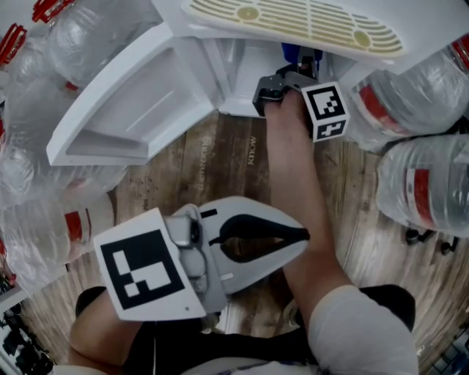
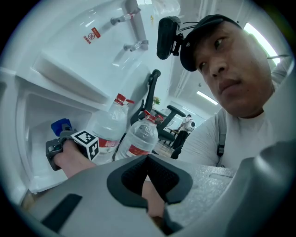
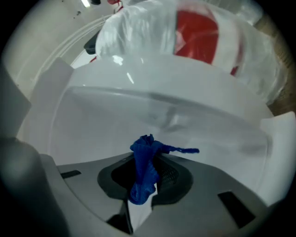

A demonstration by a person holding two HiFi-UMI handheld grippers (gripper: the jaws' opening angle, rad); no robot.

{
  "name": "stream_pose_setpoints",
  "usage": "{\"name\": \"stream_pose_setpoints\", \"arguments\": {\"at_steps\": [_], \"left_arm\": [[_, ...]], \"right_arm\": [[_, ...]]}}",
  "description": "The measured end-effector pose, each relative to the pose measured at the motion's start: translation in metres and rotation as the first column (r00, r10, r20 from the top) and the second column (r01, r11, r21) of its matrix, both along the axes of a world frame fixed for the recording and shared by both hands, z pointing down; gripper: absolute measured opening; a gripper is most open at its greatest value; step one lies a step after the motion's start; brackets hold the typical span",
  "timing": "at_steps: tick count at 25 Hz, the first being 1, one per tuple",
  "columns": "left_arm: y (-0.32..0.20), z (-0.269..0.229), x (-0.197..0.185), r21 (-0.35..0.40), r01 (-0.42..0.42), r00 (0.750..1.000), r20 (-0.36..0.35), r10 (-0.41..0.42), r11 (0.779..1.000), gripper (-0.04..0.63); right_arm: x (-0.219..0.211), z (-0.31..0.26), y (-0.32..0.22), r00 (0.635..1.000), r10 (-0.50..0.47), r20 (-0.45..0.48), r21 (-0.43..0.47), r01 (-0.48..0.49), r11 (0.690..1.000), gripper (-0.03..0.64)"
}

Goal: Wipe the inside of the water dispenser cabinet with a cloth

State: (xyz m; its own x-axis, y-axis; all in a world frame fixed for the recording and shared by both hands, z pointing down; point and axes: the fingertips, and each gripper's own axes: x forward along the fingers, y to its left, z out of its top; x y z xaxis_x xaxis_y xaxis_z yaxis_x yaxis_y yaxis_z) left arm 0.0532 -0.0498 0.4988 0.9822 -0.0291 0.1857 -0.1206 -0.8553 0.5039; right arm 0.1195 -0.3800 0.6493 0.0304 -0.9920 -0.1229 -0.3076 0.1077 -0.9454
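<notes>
The white water dispenser's cabinet (image 1: 236,80) stands open, its door (image 1: 124,110) swung out to the left. My right gripper (image 1: 293,67) reaches into the cabinet opening, shut on a blue cloth (image 1: 296,53). In the right gripper view the bunched cloth (image 3: 143,169) sticks up from between the jaws, close to the cabinet's white inner wall (image 3: 162,111). My left gripper (image 1: 302,235) hangs low over the floor, away from the cabinet, shut with nothing in it. Its own view shows the right gripper's marker cube (image 2: 86,142) and the cloth (image 2: 60,126) inside the cabinet (image 2: 32,143).
Large water bottles crowd both sides: two at the right (image 1: 425,183), others at the left (image 1: 44,220) and top left (image 1: 88,29). The dispenser's slotted drip tray (image 1: 293,22) overhangs the cabinet. Wooden floor (image 1: 212,161) lies in front. My right forearm (image 1: 300,190) crosses above the left gripper.
</notes>
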Motion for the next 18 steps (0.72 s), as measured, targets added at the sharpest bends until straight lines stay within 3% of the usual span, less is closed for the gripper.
{"name": "stream_pose_setpoints", "arguments": {"at_steps": [9,18], "left_arm": [[0.001,0.002,0.0,-0.004,-0.011,1.0,-0.01,0.011,1.0,0.003],[0.0,0.002,0.001,0.004,-0.017,1.0,-0.015,0.017,1.0,0.003]], "right_arm": [[0.023,0.008,-0.005,0.997,0.038,0.068,0.009,-0.039,0.999,0.072],[0.028,0.0,0.052,0.997,0.069,0.015,0.032,-0.07,0.997,0.071]]}}
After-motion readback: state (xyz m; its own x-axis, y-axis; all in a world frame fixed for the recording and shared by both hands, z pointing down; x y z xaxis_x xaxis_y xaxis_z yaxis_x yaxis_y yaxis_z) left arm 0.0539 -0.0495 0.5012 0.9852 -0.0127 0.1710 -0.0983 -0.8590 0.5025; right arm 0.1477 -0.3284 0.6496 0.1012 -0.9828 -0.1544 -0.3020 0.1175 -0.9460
